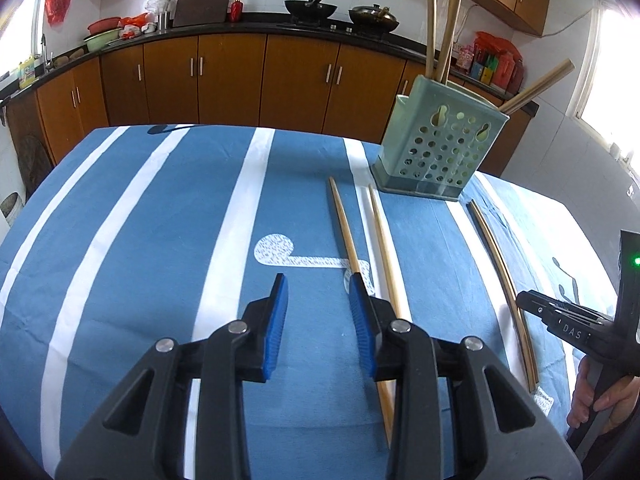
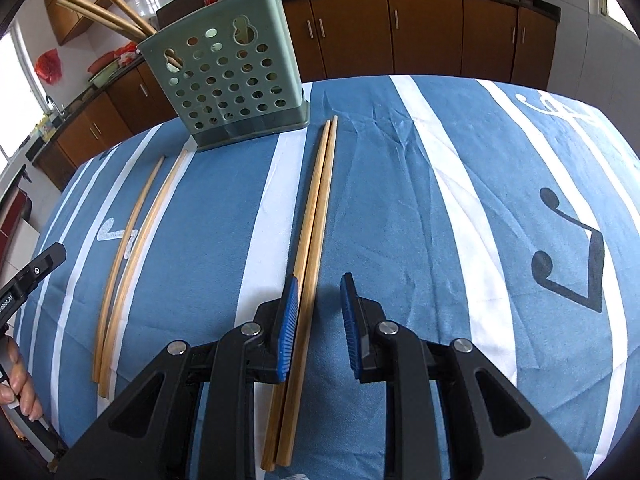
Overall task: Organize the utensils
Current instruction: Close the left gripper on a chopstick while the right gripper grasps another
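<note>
A green holder (image 2: 236, 68) with round holes stands at the far side of the table, on a blue cloth (image 2: 400, 200) with white stripes. Some chopsticks (image 2: 108, 12) already stand inside it and lean out over the rim, so part of the tidying looks done.

Four more chopsticks lie flat on the cloth. In the right wrist view, one pair (image 2: 316, 208) lies side by side and touching, running from 6 o'clock up toward 12 o'clock, with its far ends just beside the holder's base. A second pair (image 2: 132, 248) lies well apart from it, toward 9 o'clock, and also points at the holder. The sticks seem lined up this way so each one is easy to grab and drop in.

The right gripper (image 2: 320, 320) has its blue pads spread apart. It hangs low over the first pair. The sticks pass just inside the left pad (image 2: 289, 328), so a squeeze would likely catch them. It holds nothing.

The left gripper (image 1: 318, 320) is spread wide too and holds nothing. In the left wrist view, one stick (image 1: 345, 232) runs under its right pad (image 1: 362, 328), and another stick (image 1: 384, 248) lies just beside it toward 3 o'clock. The holder (image 1: 440, 140) sits up at 1 o'clock.

The next job is probably to pinch a pair, lift it and stand it in the holder. Thin round sticks can roll or slip, so the pinch should be firm and near the middle.
</note>
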`<control>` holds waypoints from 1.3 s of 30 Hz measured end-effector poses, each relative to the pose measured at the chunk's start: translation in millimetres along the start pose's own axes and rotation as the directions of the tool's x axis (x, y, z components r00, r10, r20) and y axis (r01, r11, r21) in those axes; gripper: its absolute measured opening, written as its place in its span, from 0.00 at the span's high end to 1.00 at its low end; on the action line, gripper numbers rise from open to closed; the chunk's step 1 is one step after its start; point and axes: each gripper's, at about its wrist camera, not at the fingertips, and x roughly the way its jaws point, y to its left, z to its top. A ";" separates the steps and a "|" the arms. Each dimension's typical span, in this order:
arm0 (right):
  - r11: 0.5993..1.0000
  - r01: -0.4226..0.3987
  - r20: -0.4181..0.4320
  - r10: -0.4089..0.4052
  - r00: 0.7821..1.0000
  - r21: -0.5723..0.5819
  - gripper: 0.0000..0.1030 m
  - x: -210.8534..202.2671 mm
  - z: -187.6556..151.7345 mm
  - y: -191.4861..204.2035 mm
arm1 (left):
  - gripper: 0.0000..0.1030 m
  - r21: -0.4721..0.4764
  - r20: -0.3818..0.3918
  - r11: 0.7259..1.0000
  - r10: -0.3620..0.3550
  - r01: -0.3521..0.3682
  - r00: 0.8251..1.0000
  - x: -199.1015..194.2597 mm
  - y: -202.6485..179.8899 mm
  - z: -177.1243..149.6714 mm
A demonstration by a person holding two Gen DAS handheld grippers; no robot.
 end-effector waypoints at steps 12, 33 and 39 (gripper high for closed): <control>0.995 0.095 0.009 -0.095 0.995 -0.007 0.92 1.1 0.1 -13.3 | 0.68 -0.003 -0.039 1.000 -0.026 0.026 0.999 13.7 -5.0 -2.9; 0.987 0.138 0.044 -0.142 0.989 0.086 0.92 -1.4 2.2 -42.1 | 0.92 0.139 -0.119 0.990 0.040 -0.024 0.992 45.5 -35.7 -19.8; 0.990 0.125 0.061 -0.129 0.990 0.070 0.92 2.1 4.1 -37.5 | 0.92 0.077 -0.101 0.994 0.080 -0.073 0.992 51.7 5.7 -4.0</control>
